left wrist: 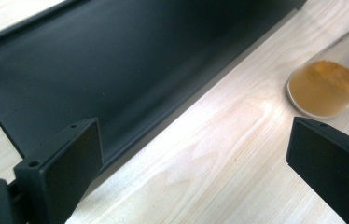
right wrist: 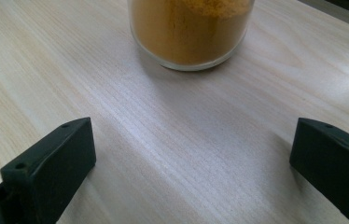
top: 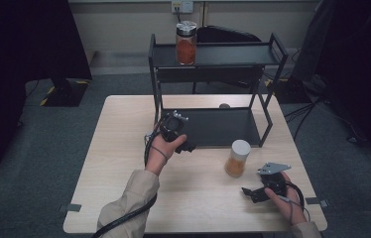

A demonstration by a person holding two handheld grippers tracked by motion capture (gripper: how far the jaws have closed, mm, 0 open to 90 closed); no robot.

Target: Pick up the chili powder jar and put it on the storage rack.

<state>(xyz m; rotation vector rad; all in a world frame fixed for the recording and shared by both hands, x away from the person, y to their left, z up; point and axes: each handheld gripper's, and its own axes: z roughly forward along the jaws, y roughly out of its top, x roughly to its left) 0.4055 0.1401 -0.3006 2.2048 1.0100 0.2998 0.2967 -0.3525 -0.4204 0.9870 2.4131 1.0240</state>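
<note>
Right gripper [top: 249, 191] sits low on the table [top: 124, 163], jaws spread wide and empty, aimed at the jar of yellow powder [top: 237, 158] just ahead. In the right gripper view the jar [right wrist: 191, 32] stands upright on the wood, centred between the jaws but apart from them.

Left gripper [top: 186, 147] hovers at the front edge of the rack's lower shelf [top: 223, 126], jaws also spread, nothing between them. Its view shows the shelf [left wrist: 116, 65] and the same jar [left wrist: 324, 88] off to the side.

Risks, as judged:
- Jar is tall, narrow, round, smooth glass. If one jaw touches first it will likely skid or tip rather than centre.
- A grip low on the wall leaves the weight above the jaws; jar could pivot when lifted. Powder is loose, so it shifts when tilted.
- White lid [top: 240, 147] looks like a cap; grabbing there could pop it or slip.
- Flat hard jaws on a curved wall give thin contact, so there's a squeeze-out hazard.
- Rack [top: 154, 59] has thin black metal uprights and a raised lip on each shelf; jar base could catch the lip going in.
- Second jar [top: 186, 43], red contents and metal lid, stands on the top shelf [top: 233, 54]; a knock to the frame could rock it.

Table is pale wood grain, matte, fairly slick.
</note>
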